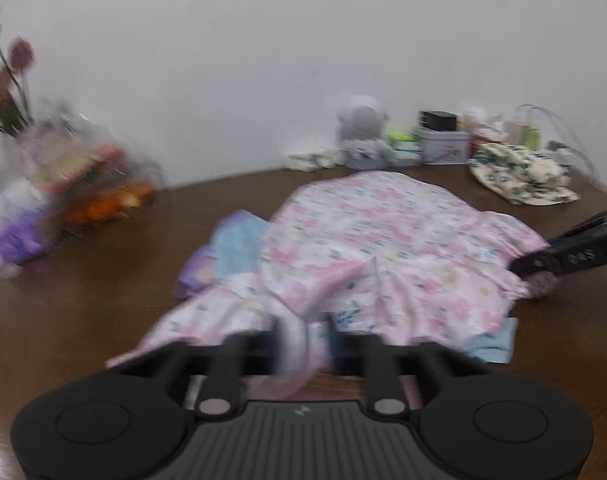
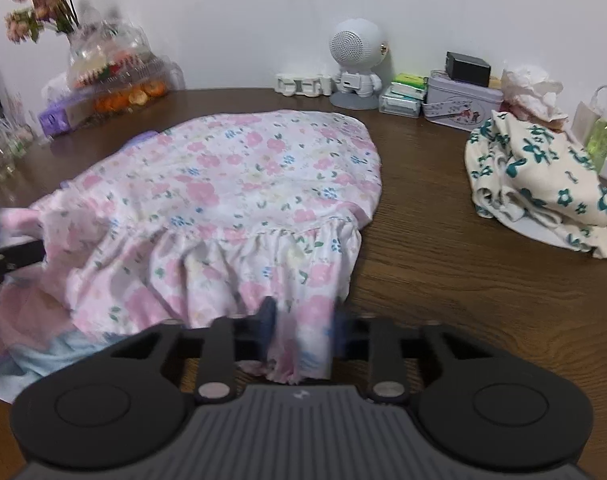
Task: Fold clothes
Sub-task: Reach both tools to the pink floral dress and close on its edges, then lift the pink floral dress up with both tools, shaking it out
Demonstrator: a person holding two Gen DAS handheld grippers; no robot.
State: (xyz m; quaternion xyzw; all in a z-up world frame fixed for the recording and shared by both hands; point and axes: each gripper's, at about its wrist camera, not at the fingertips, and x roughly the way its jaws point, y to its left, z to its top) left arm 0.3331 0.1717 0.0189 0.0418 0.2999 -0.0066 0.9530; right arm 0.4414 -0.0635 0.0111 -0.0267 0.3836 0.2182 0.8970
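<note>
My left gripper (image 1: 303, 340) and right gripper (image 2: 301, 332) each pinch the near hem of the pink floral dress (image 2: 231, 184), spread mid-table (image 2: 463, 300), cream garment (image 2: 543, 184) far right.

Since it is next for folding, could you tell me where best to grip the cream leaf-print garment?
Grip the cream leaf-print garment at its loose lower edge nearest the right tongs, coming from the front. It sits bunched, and that edge trails flat on the table.
</note>
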